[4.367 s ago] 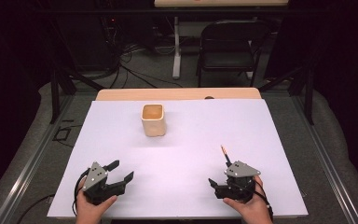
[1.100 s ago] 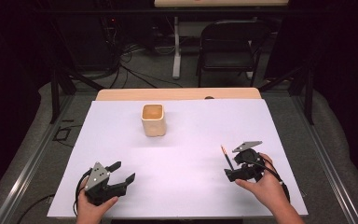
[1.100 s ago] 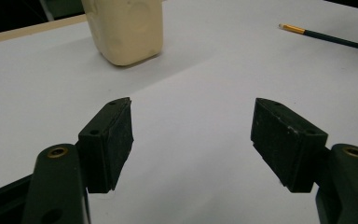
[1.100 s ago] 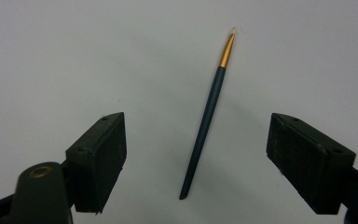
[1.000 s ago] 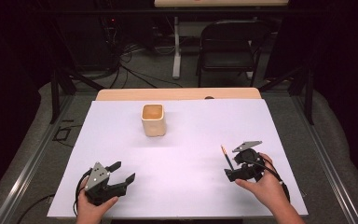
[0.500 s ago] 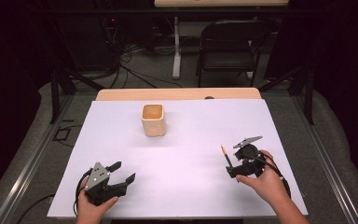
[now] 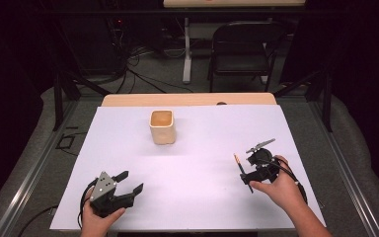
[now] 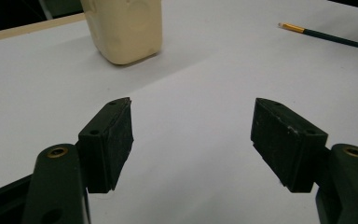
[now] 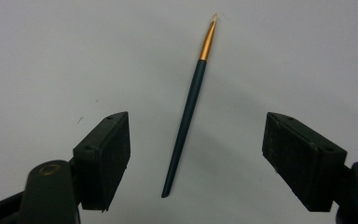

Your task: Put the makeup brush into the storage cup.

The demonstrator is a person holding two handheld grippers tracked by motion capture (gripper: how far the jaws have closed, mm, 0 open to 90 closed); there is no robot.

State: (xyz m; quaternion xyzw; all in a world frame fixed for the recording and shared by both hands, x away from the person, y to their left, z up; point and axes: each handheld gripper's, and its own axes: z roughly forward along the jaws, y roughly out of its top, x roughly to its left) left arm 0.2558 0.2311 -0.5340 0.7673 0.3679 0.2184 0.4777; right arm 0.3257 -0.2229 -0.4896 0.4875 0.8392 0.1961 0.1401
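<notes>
A thin paintbrush (image 9: 186,116) with a dark green handle and gold ferrule lies flat on the white table (image 7: 202,163) at the right. My right gripper (image 9: 196,126) hovers over it, open, with the handle between the two jaws and touching neither. In the high view this right gripper (image 7: 246,174) tilts down over the brush (image 7: 238,162). My left gripper (image 7: 132,181) rests near the front left edge, open and holding nothing. A cream cup (image 7: 162,127) stands upright at the middle back. The left gripper view has the cup (image 8: 126,28) ahead of the left gripper (image 8: 193,140) and the brush (image 8: 335,39) far right.
The white sheet covers a wooden table whose bare edge (image 7: 187,99) shows at the far side. A black chair (image 7: 242,47) and floor cables (image 7: 143,69) lie beyond the table. A metal rail (image 7: 24,182) runs along the left.
My right gripper has left the front edge and come forward over the brush, tilting down onto it; in the last second it shifted only slightly. The left gripper and cup have kept still.
</notes>
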